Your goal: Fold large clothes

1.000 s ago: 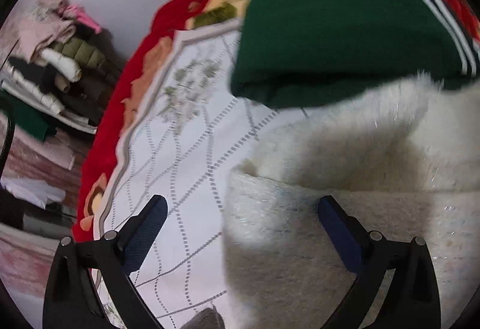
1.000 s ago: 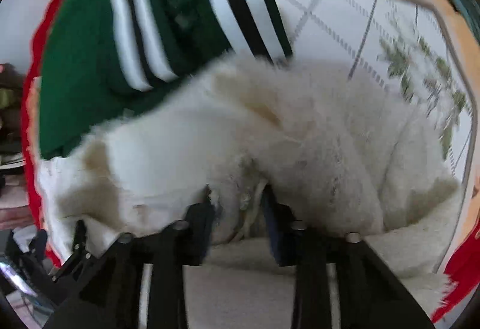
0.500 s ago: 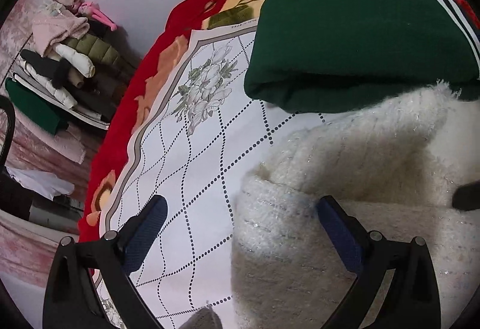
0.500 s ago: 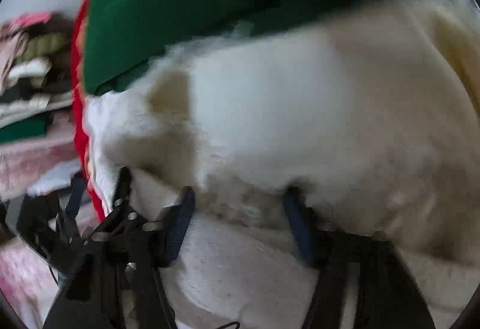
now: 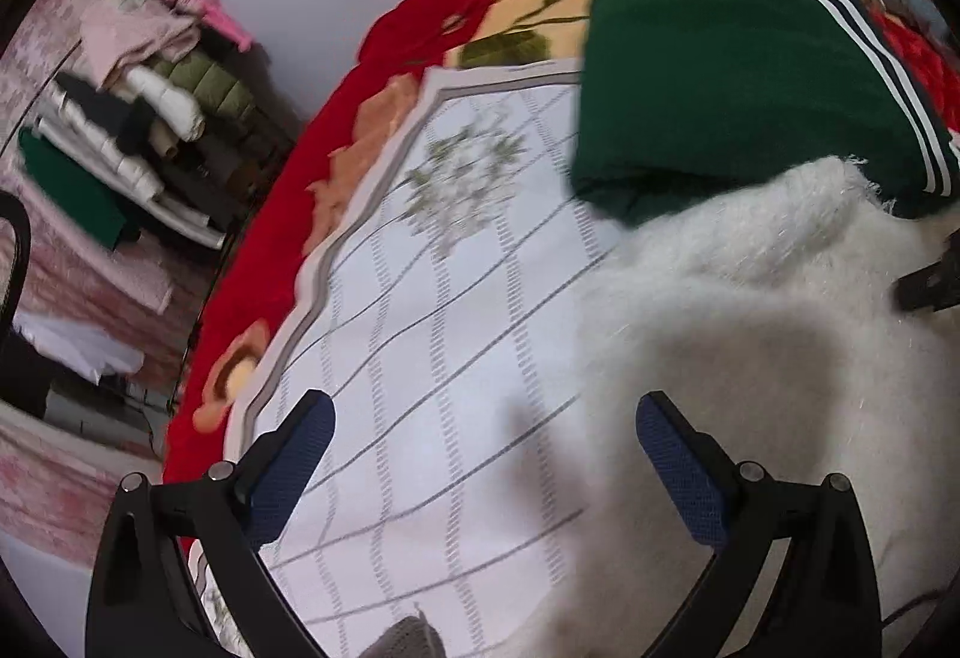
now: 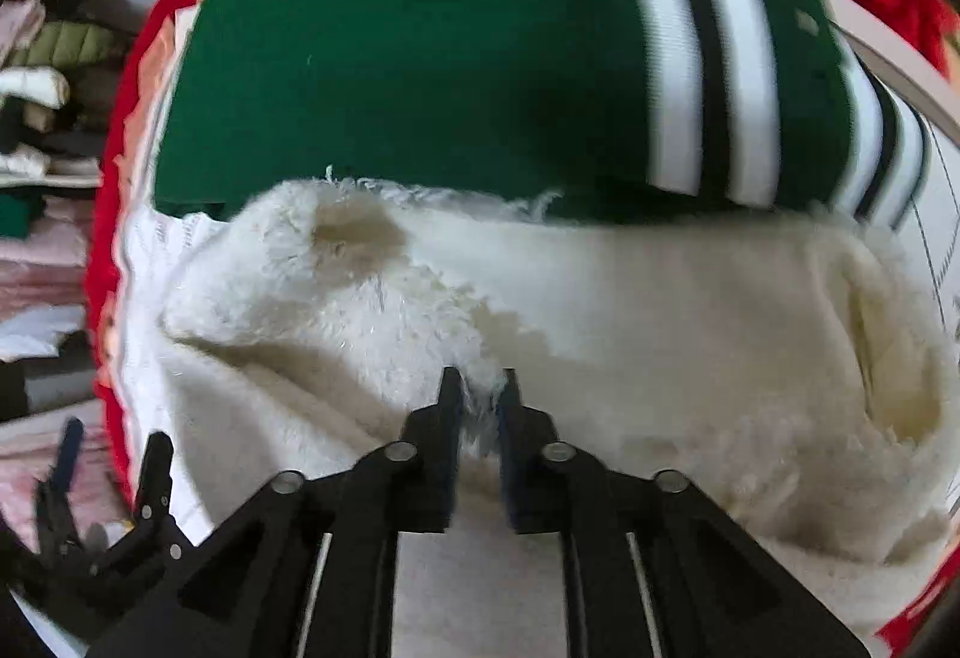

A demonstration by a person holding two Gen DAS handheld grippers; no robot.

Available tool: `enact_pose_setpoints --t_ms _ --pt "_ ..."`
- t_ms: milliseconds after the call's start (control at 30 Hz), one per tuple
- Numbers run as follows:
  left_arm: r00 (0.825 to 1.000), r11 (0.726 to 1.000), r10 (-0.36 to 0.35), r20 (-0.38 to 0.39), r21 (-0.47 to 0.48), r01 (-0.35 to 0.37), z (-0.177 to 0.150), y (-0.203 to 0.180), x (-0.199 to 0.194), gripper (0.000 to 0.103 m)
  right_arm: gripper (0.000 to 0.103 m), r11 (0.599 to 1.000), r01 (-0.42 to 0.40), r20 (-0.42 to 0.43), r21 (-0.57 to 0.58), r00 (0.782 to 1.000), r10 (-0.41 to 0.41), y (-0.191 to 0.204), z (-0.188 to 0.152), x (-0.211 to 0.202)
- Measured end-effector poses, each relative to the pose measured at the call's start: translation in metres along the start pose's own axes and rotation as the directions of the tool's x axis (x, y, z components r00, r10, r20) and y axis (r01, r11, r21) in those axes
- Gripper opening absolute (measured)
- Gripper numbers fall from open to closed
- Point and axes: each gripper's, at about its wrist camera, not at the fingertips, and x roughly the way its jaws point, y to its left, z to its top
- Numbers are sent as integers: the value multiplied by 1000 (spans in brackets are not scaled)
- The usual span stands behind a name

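Right gripper (image 6: 478, 394) now pinched tight on a tuft of the white fuzzy sweater (image 6: 600, 310), just in front of the folded green sweater (image 6: 420, 45); half a second ago its fingers stood apart. Grasp made, fold can proceed. Left gripper (image 5: 483, 448) spread wide, empty, sweater edge shifted rightward.

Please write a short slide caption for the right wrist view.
Right gripper pinches the white sweater in front of the folded green sweater.
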Motion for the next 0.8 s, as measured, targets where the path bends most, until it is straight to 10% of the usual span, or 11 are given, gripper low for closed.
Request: enact_pose_setpoints --t_ms 133,300,500,800 --pt "995 999 39 -92 -29 -42 -47 41 -1 103 73 998 -29 108 49 994 24 -33 -49 -62" --pt "965 1000 0 -262 -10 -2 -93 41 36 103 74 970 98 157 224 978 -135 -104 -153 -122" --pt "975 997 -23 -220 69 39 -92 12 51 102 74 855 287 44 431 940 -338 -205 -259 -108" --pt "974 985 -138 -182 78 154 -103 8 15 101 74 841 416 3 346 896 -445 -245 -273 -75"
